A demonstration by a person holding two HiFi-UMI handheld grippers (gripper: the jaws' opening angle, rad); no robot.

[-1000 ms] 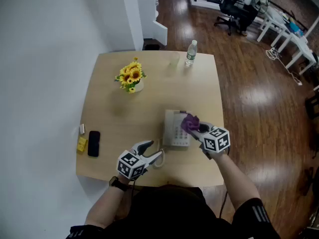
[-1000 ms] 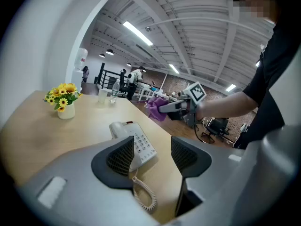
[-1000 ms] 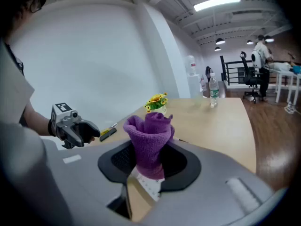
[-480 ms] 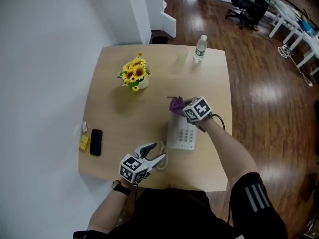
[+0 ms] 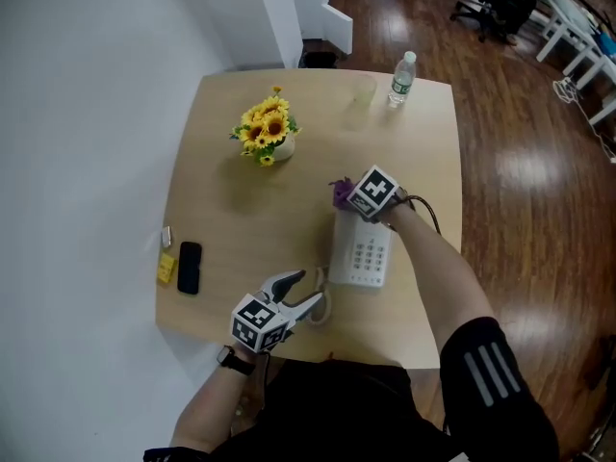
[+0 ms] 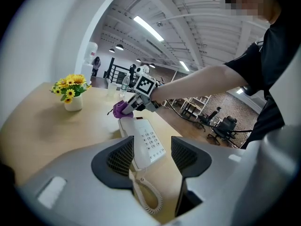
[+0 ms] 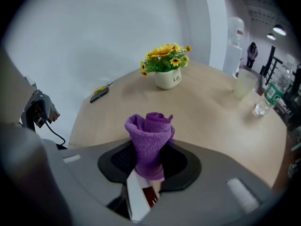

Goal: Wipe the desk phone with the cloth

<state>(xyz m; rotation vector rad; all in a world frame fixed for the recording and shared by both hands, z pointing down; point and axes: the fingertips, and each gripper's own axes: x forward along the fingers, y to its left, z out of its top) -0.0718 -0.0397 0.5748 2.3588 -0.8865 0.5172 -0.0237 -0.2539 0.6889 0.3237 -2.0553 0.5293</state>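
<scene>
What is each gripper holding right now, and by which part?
Right gripper pinches the purple cloth by its bunched lower part. Left gripper is open, holding nothing.

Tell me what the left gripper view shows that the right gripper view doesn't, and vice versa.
Left gripper view only: the desk phone with its keypad and coiled cord beyond the left gripper's open jaws, plus the right gripper seen from outside at the phone's far end. Right gripper view only: the black mobile phone near the table edge, and its jaws clamped on the purple cloth. Both: that cloth, the potted sunflowers and the wooden table.
</scene>
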